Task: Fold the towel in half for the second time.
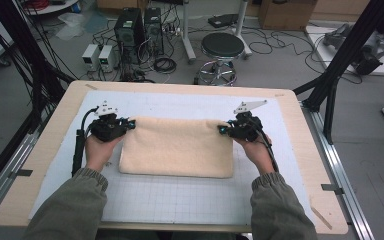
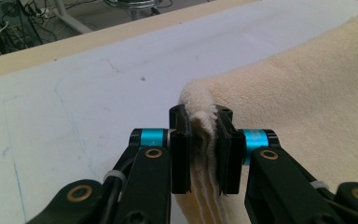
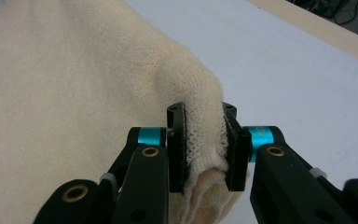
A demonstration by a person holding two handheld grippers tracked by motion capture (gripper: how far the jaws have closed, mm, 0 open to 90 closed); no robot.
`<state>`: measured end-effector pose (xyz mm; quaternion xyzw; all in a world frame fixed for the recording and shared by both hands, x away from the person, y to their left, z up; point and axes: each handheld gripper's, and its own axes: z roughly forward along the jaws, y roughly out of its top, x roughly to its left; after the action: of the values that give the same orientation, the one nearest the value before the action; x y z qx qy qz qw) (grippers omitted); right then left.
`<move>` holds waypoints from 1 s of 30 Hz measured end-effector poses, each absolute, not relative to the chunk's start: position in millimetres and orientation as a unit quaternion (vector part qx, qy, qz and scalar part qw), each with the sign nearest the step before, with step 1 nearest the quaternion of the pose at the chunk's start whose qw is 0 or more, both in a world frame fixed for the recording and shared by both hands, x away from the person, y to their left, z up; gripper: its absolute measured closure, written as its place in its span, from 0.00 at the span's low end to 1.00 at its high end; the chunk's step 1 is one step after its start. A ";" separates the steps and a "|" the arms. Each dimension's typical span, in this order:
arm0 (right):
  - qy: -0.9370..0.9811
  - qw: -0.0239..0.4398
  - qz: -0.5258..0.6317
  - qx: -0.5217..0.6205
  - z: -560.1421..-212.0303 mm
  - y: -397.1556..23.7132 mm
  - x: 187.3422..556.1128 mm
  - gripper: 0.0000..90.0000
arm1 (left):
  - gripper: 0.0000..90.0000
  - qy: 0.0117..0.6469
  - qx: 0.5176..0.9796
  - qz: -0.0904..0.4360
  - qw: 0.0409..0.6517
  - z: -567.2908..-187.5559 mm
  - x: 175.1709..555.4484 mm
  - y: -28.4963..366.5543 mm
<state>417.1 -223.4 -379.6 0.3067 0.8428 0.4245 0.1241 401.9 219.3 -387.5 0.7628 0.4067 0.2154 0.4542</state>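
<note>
A cream, fluffy towel (image 1: 177, 147), folded in layers, lies on the white grid mat (image 1: 180, 200) in the middle of the table. My left gripper (image 1: 130, 123) is shut on the towel's far left corner (image 2: 200, 105); several folded layers are squeezed between its pads (image 2: 181, 154). My right gripper (image 1: 223, 129) is shut on the far right corner (image 3: 205, 116), with the cloth bunched between its pads (image 3: 235, 154). Both pinched corners are raised a little off the mat. A person's hands in olive sleeves hold the grippers from the near side.
The mat sits on a wooden table (image 1: 40, 165) with bare margins all round. Beyond the far edge stand a black stool (image 1: 222, 47), computer towers (image 1: 130, 30) and loose cables on the floor. Black frame posts (image 1: 345, 55) rise at the right.
</note>
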 end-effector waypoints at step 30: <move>0.848 0.117 0.398 0.330 -399.1 -215.7 417.5 0.38 | 0.57 0.396 0.767 0.191 0.467 -411.7 377.2 232.1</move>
<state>417.5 -215.7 -399.1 0.3303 0.8478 0.3979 0.1175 377.2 232.1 -411.7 0.7670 0.3958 0.1914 0.4673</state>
